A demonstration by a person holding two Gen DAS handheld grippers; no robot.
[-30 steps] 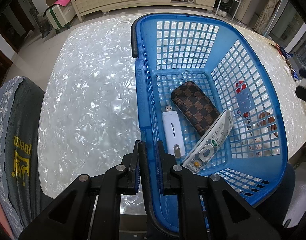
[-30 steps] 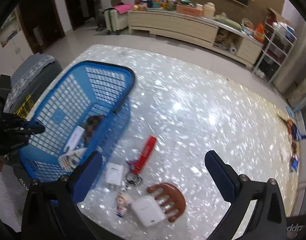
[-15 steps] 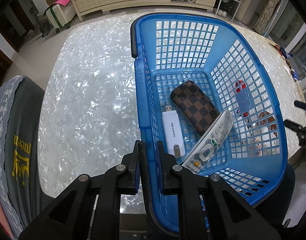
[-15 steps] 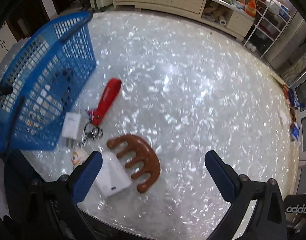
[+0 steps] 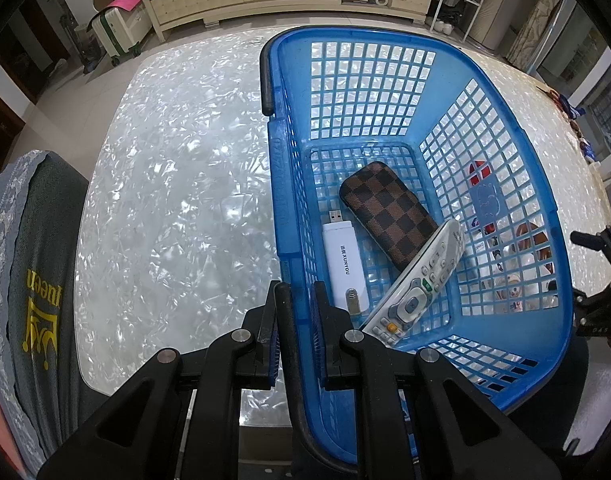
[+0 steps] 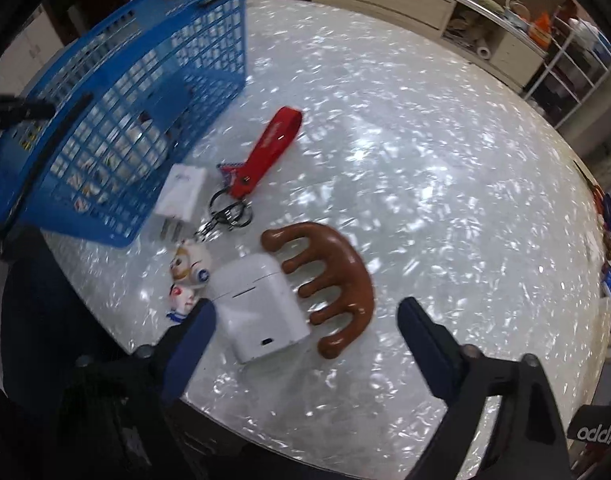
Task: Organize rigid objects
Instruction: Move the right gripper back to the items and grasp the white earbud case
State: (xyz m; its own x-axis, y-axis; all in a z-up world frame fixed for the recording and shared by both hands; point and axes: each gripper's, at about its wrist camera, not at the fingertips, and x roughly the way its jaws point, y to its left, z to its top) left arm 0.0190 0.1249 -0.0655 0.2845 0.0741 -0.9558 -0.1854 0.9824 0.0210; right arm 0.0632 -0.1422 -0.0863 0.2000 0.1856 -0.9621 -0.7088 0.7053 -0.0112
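The right gripper (image 6: 305, 316) is closing its wide jaws around the white case (image 6: 261, 304) and brown comb (image 6: 337, 280), not yet touching. It should centre on one item only. The left gripper (image 5: 295, 312) clamps the blue basket (image 5: 281, 184) rim, steady.

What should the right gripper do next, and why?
Probably drop a little lower, centred over the white earbud case, and finish closing on it. The right gripper has its jaws closing around the case and the brown comb, touching neither yet. The left gripper is clamped on the blue basket rim.
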